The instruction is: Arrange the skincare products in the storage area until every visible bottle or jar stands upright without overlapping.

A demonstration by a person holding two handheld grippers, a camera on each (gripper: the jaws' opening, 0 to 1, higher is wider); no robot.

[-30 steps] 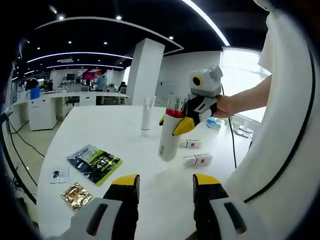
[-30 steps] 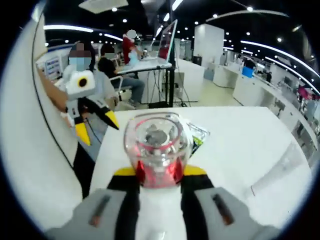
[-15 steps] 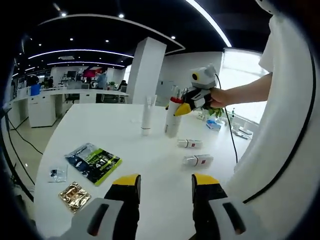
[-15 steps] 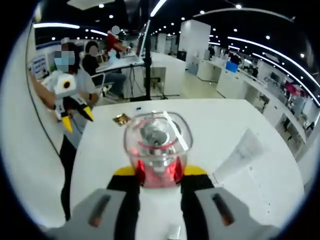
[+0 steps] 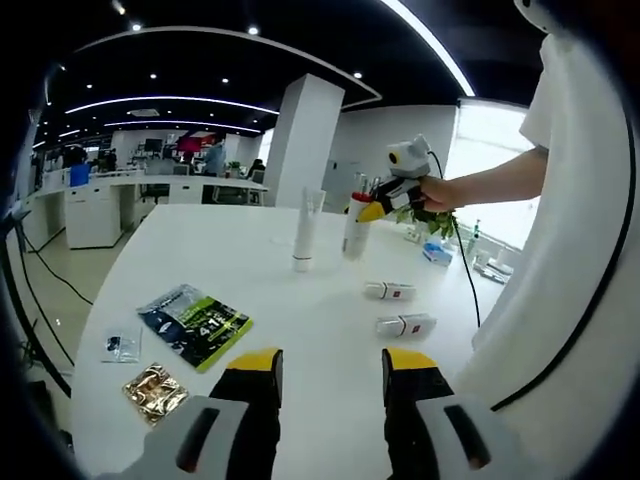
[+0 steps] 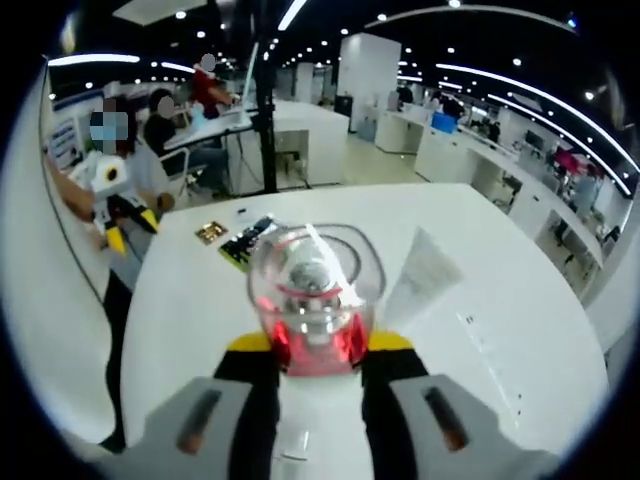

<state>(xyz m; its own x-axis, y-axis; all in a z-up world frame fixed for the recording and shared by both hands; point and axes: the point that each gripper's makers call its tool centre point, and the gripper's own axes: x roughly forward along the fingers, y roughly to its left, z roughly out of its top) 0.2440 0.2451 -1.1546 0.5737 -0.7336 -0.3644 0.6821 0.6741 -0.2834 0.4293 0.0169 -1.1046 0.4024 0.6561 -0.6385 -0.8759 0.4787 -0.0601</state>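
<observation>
Right gripper (image 6: 316, 345): jaws clamped on the neck of a white bottle (image 6: 313, 300) with a red collar and clear cap. In the left gripper view it holds that bottle upright on the white table (image 5: 300, 310), just beside a standing white tube (image 5: 305, 230). Left gripper (image 5: 327, 365): jaws parted, holding nothing, hanging above the near table edge. Ahead of it to the right, two small white tubes (image 5: 389, 291) lie flat; to its left, a green packet (image 5: 193, 324) and a gold sachet (image 5: 154, 390).
</observation>
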